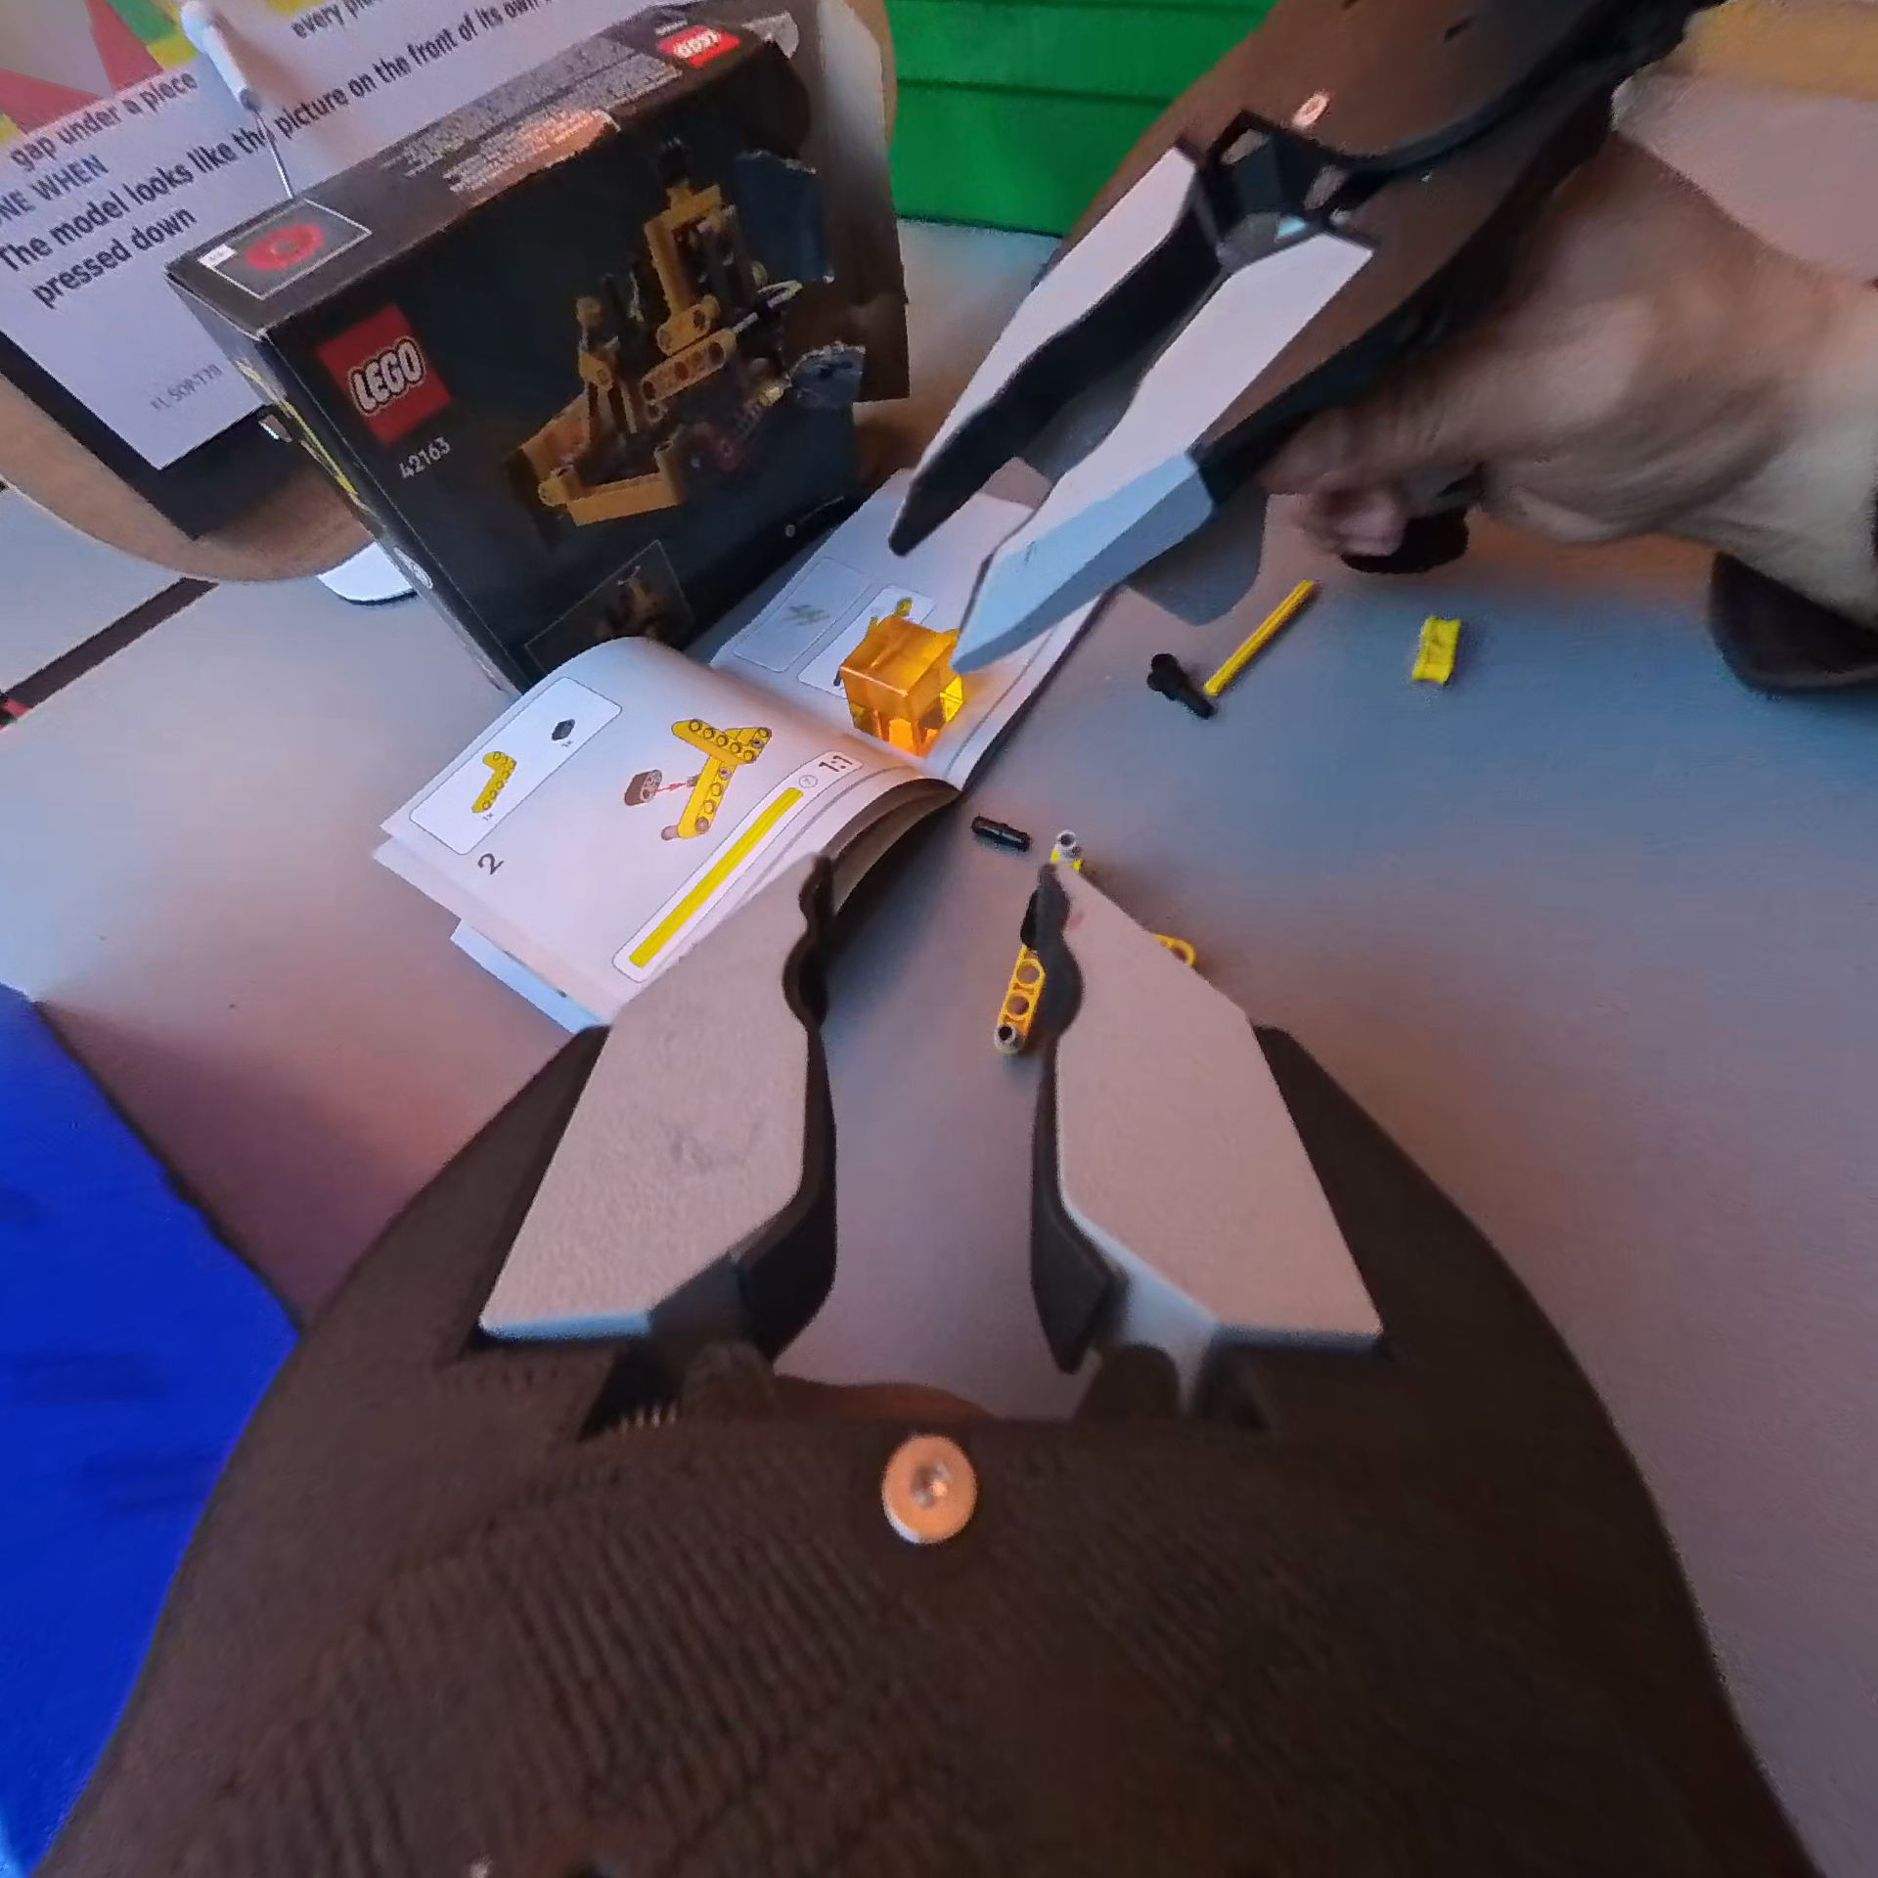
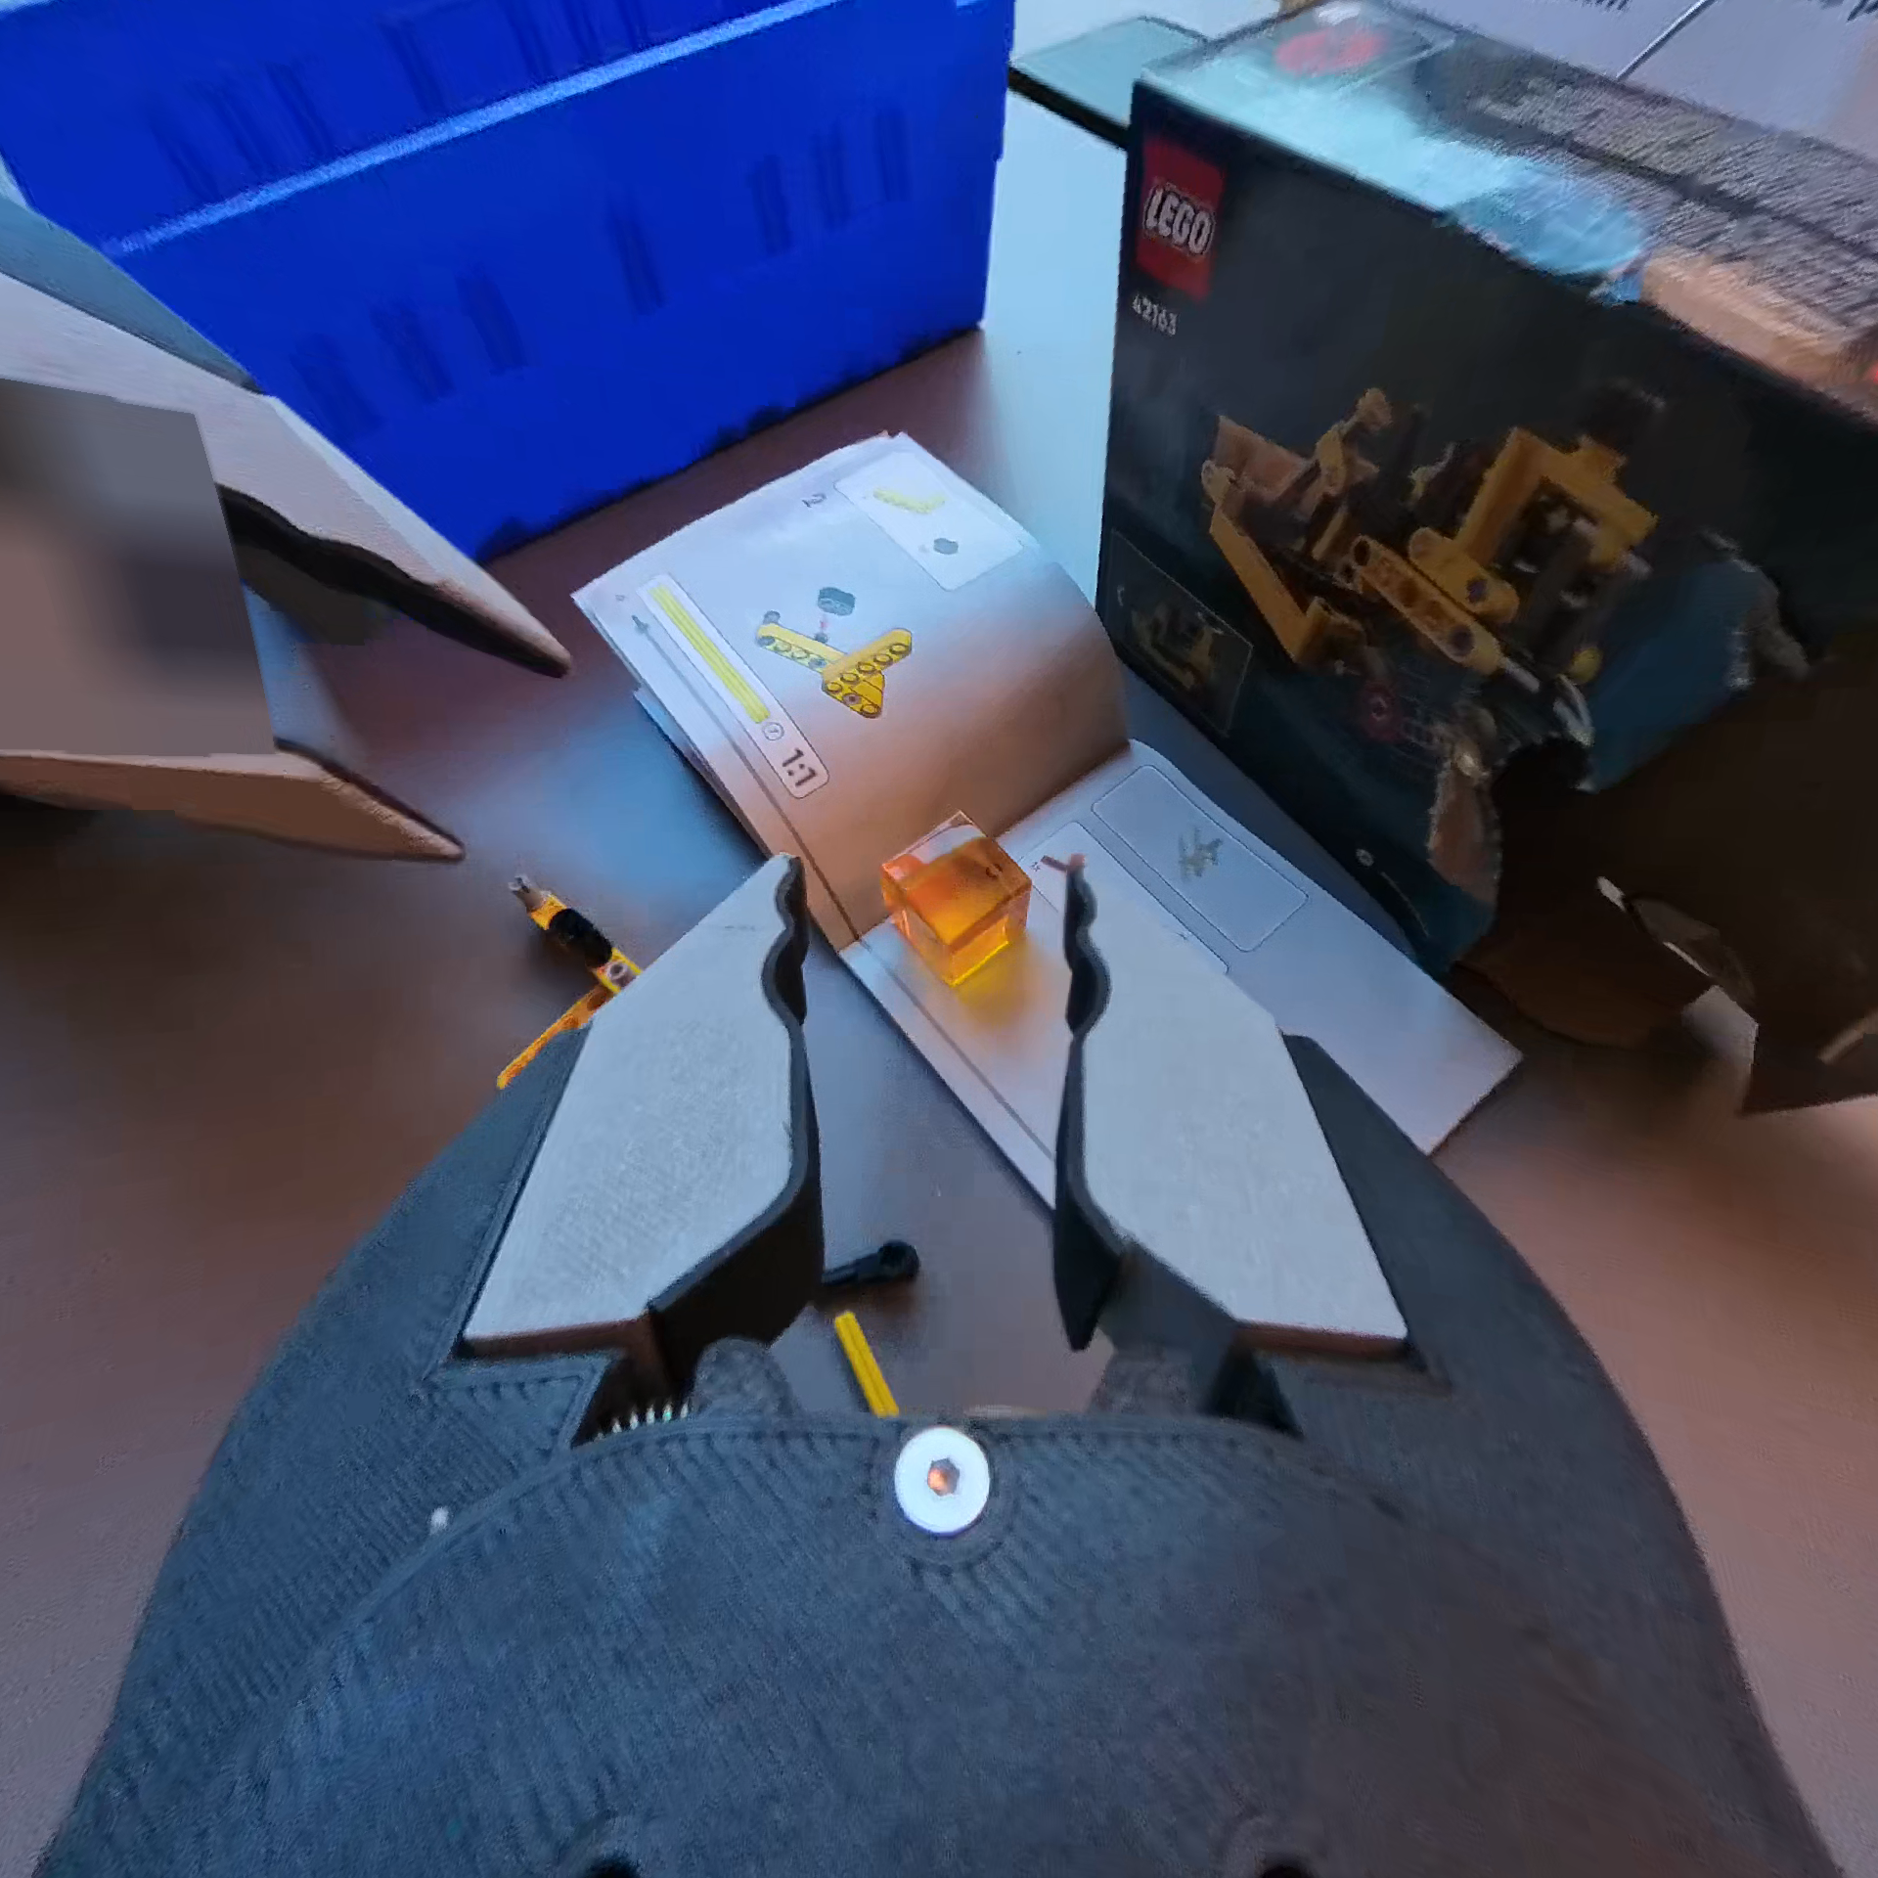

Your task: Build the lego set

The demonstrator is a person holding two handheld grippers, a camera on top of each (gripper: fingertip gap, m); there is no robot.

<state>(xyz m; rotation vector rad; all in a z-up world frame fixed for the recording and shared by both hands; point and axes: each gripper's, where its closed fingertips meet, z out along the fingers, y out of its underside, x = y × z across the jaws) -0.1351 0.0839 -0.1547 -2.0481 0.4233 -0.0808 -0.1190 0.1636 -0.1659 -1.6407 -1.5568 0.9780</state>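
Blue bin (image 2: 528,234): seen at the far left of the right wrist view, standing behind the booklet; a blue edge is also seen at the lower left of the left wrist view
Lego box (image 1: 569,335): stood upright on the grey table (image 1: 1524,915), dark, with a yellow machine pictured on its front; its lower edge is just behind the booklet, and one corner is seen torn in the right wrist view
Instruction booklet (image 1: 650,813): laid open and flat in front of the box, with yellow parts drawn on its pages
Orange cube (image 2: 955,904): a clear orange block, rested on the booklet's page near the fold
Left gripper (image 1: 930,904): held low over the table with its jaws spread and nothing between them; a yellow beam (image 1: 1019,1001) with holes lies on the table just inside its right finger
Black pin (image 1: 1001,833): laid on the table just beyond the left gripper's tips, beside the booklet's corner
Right gripper (image 2: 930,894): jaws spread wide, one on each side of the orange cube; contact with the cube cannot be told
Yellow axle (image 1: 1260,635): laid on the table to the right of the booklet, a black connector (image 1: 1179,686) at its near end
Small yellow piece (image 1: 1436,650): laid apart, farthest right
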